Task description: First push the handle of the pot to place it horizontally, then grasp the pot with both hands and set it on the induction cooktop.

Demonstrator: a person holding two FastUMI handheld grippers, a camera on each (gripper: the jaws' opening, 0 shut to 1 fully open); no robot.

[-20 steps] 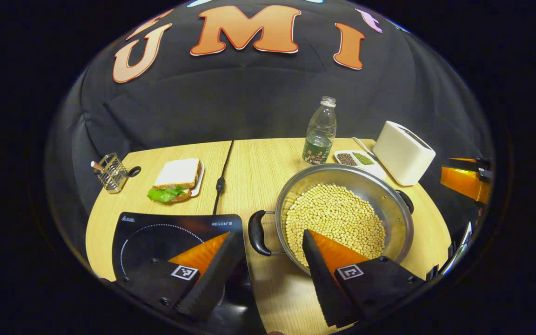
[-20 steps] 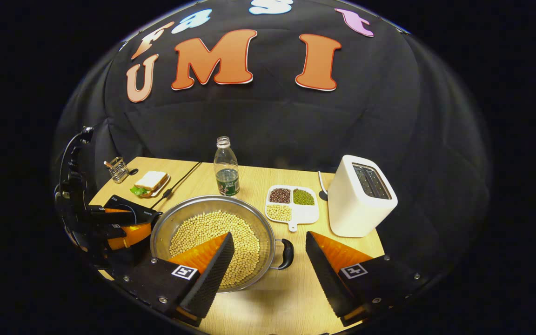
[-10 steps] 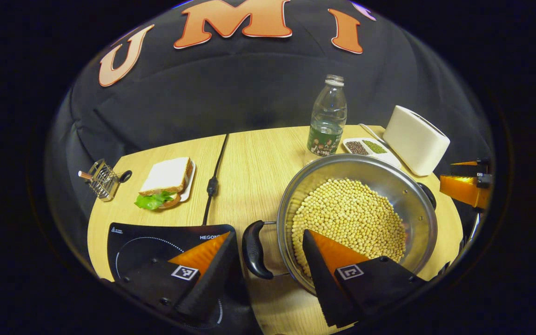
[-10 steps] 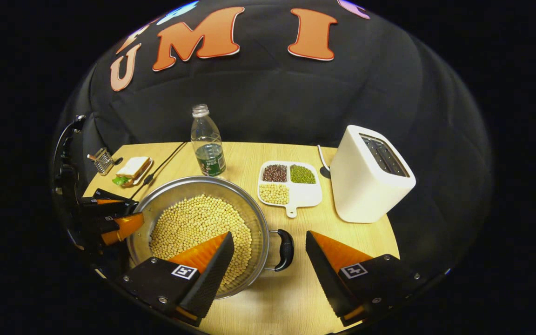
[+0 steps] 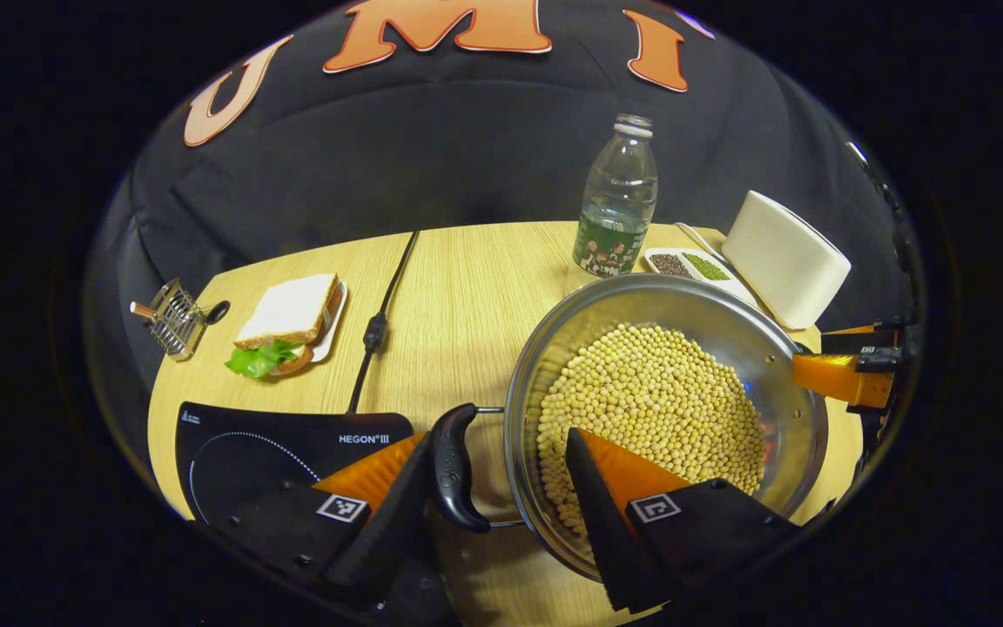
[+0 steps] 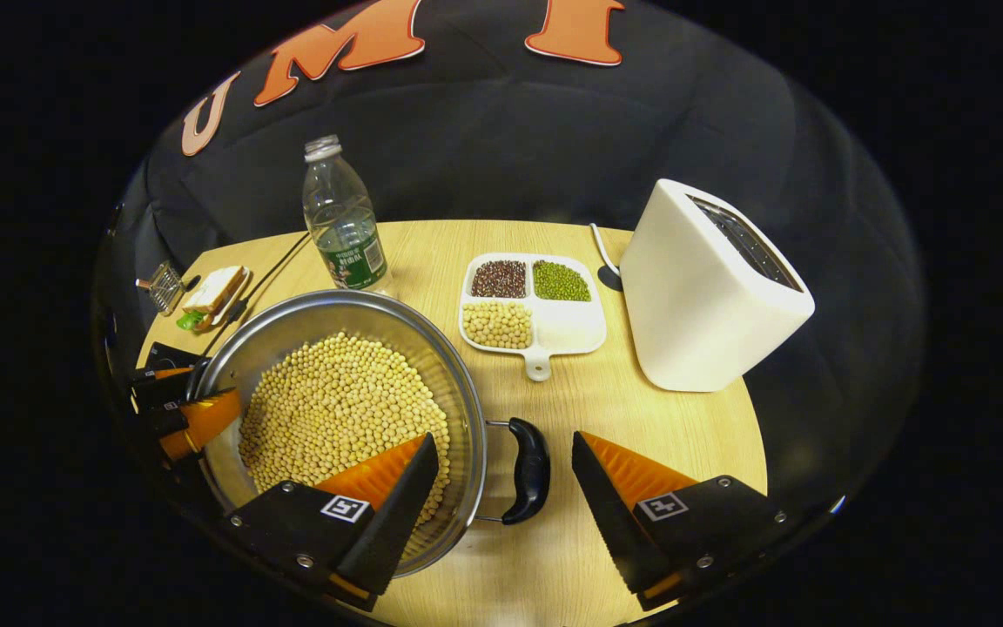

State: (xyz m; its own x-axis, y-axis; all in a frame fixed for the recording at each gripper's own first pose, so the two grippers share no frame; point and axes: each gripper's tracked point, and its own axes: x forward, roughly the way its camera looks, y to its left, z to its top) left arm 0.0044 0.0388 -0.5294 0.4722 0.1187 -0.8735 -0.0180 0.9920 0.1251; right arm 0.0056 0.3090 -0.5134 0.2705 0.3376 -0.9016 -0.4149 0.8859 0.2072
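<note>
A steel pot [image 5: 641, 296] full of soybeans stands on the wooden table, right of the black induction cooktop [image 5: 266, 444]. My left gripper [image 5: 499, 434] is open and straddles the pot's black left handle [image 5: 454, 466], which lies close against its left finger. Its right finger reaches over the rim above the beans. In the right gripper view the pot [image 6: 336, 309] is at the lower left. My right gripper [image 6: 503, 435] is open around the black right handle [image 6: 529, 470], its left finger over the beans. Each gripper shows at the pot's far rim in the other's view: right [image 5: 845, 379], left [image 6: 179, 414].
A water bottle [image 5: 616, 200] stands just behind the pot. A white divided dish [image 6: 532, 305] of beans and a white toaster [image 6: 710, 296] sit to the right. A sandwich on a plate [image 5: 288, 318], a wire holder [image 5: 172, 318] and a black cable [image 5: 375, 326] lie to the left.
Both grippers have moved forward and down onto the pot. Each handle now sits deeper between its gripper's open fingers. The pot itself has not visibly shifted on the table.
</note>
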